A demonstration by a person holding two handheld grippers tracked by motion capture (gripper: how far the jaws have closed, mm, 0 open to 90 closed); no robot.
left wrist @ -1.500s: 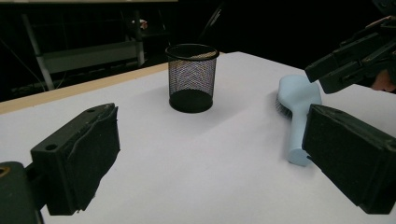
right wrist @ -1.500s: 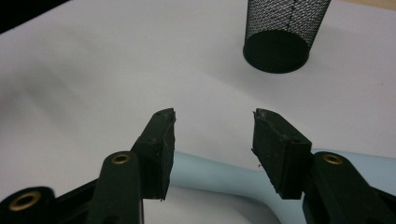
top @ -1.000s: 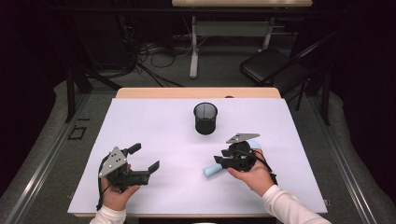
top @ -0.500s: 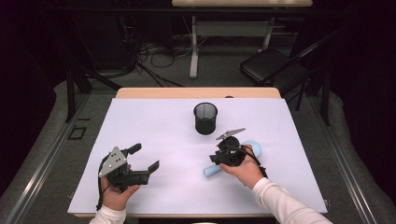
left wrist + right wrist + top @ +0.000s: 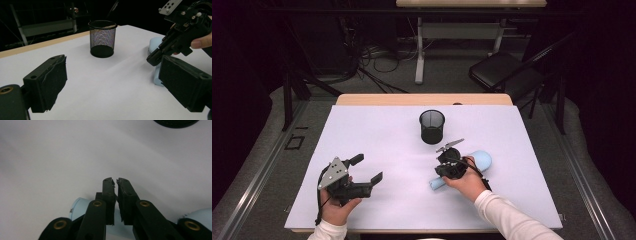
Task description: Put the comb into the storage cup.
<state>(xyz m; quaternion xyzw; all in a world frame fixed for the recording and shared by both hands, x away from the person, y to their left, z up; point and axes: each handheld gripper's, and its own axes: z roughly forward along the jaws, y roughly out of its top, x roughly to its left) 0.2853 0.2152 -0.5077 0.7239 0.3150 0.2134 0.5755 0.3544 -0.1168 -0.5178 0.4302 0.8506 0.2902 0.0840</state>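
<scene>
High view
Landmark: a black mesh cup (image 5: 432,127) stands upright toward the far middle of the white table (image 5: 377,135).
Left gripper (image 5: 367,171): well to the near left of the cup, held in the person's left hand (image 5: 334,207); its jaws stand wide apart with nothing between them.
Right gripper (image 5: 443,166): just on the near right side of the cup, held in the person's right hand (image 5: 469,182), pointing down at the brush.
Brush (image 5: 479,161): a light blue hairbrush lies flat on the table near the cup's near right, its handle end pointing toward the person, partly under the right gripper.

Left gripper view
Jaws: both black pads wide open, bare table between them.
Cup (image 5: 102,38): upright ahead, apart from the jaws.
Right gripper (image 5: 153,58): to the right of the cup, tip down on the blue brush (image 5: 156,75).

Right gripper view
Right gripper (image 5: 116,185): the jaws have just been closing and now stand nearly together, a thin slit left between the pads. The tips hold nothing; whether the pads pinch the brush lower down I cannot tell.
Brush (image 5: 78,208): light blue, right beneath the jaws.
Cup (image 5: 176,122): its base at the top edge.
</scene>
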